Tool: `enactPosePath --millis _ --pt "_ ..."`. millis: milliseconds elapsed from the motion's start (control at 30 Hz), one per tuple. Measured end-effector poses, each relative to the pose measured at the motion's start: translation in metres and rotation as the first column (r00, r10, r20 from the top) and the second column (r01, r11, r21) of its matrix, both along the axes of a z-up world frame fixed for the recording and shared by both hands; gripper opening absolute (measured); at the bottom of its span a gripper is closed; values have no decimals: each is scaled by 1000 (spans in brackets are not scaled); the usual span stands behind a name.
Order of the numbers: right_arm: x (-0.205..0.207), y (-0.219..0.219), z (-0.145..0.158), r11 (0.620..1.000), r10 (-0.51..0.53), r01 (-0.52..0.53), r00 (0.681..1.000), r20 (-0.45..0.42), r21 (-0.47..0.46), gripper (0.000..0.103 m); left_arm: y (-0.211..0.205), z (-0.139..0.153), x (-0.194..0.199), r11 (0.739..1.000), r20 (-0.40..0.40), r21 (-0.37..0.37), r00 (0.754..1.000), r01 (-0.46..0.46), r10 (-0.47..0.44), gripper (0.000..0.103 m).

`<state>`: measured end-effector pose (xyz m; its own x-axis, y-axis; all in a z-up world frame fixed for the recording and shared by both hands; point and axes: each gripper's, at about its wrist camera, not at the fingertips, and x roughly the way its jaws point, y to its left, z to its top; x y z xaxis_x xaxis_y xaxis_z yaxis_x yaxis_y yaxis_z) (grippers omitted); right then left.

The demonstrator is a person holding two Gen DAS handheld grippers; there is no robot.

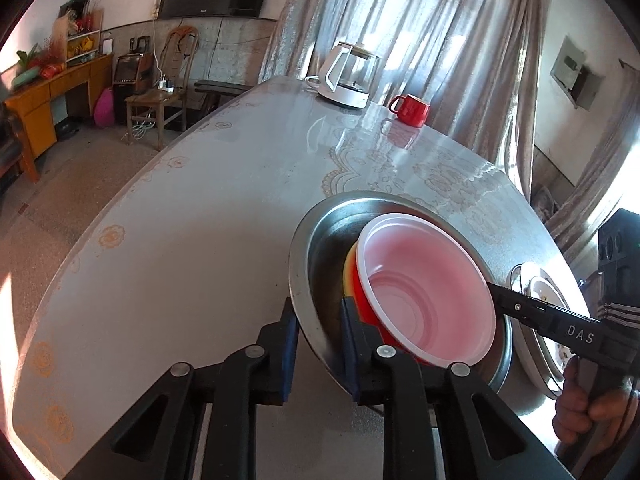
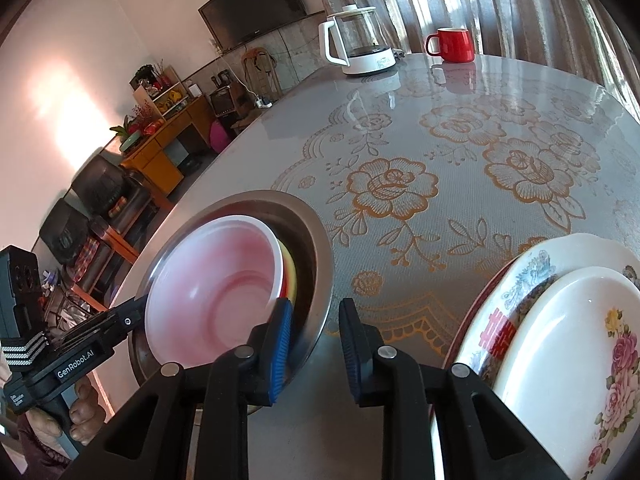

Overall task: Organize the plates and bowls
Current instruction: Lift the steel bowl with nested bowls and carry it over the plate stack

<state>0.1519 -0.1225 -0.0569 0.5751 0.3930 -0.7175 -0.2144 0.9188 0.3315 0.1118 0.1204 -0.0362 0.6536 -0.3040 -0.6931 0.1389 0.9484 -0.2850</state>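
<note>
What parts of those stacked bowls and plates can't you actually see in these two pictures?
- Yellow bowl: only a sliver shows in both views; the red bowl nested in it hides the rest.
- Metal basin floor: mostly covered by the bowls, both views.
- Plate stack: cut off by the right wrist picture's edge; the count underneath is unclear.
- Right gripper: in the left wrist view, its tips disappear behind the red bowl's rim.

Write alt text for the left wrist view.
The left gripper straddles the rim of a metal basin holding a red bowl nested on a yellow one. A kettle and red mug stand far across the table.
</note>
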Motion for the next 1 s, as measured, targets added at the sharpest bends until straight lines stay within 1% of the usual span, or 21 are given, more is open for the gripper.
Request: enactPosePath --millis 67,133,167,200,233,267,367,433,467,533,600,633,700,733,767,833,867,1000 --pt "0 -1 0 1000 -2 2 1000 -4 6 23 4 -1 1 1000 -14 -26 1000 4 -4 20" --pt "1 -3 0 1000 -4 5 1000 -17 22 23 5 0 2 999 -29 -35 1000 0 -1 21" --pt "2 -4 0 999 -5 6 1000 -28 34 23 5 -1 4 999 -38 -31 999 -17 16 28" --pt "3 -5 -1 999 -5 6 999 -35 41 23 5 -2 4 999 -43 -10 998 -37 37 38" --pt "3 -6 -1 999 -5 6 999 -38 42 24 4 -2 5 999 -37 7 998 -40 41 40" --pt "3 -6 0 999 -2 4 999 -37 42 24 4 -3 5 1000 -29 16 999 -26 27 40" --pt "2 -5 0 999 -2 3 1000 -31 33 24 3 -1 4 1000 -18 19 1000 22 -21 30" --pt "3 -6 -1 999 -4 5 999 -35 39 24 -2 1 3 997 -3 65 1000 29 -29 30" --pt "3 -6 -1 999 -4 6 999 -38 47 24 -3 1 2 996 4 81 1000 30 -31 32" --pt "3 -7 -2 999 -7 9 999 -41 54 24 -4 1 2 993 2 113 1000 19 -19 44" --pt "3 -7 -1 999 -5 7 999 -40 49 24 0 0 2 993 -2 118 1000 16 -16 64" --pt "3 -7 -1 999 -5 7 999 -39 46 24 4 -1 3 994 -15 108 1000 12 -11 68" --pt "3 -7 0 999 -5 7 999 -39 48 24 14 -1 2 999 -30 45 1000 9 -8 81" --pt "3 -8 0 999 -5 7 999 -39 52 24 17 -2 2 1000 -38 29 999 5 -4 84" --pt "3 -8 0 999 -6 9 999 -40 53 24 20 -1 2 1000 -39 17 999 6 -5 82" --pt "3 -8 0 999 -4 7 999 -40 54 24 19 -1 1 999 -31 26 999 28 -27 60" --pt "3 -8 0 999 -5 7 999 -39 51 24 18 -1 1 999 -32 22 998 46 -45 55" --pt "2 -7 0 999 -3 5 999 -39 49 25 11 3 0 997 -15 54 999 47 -46 47"
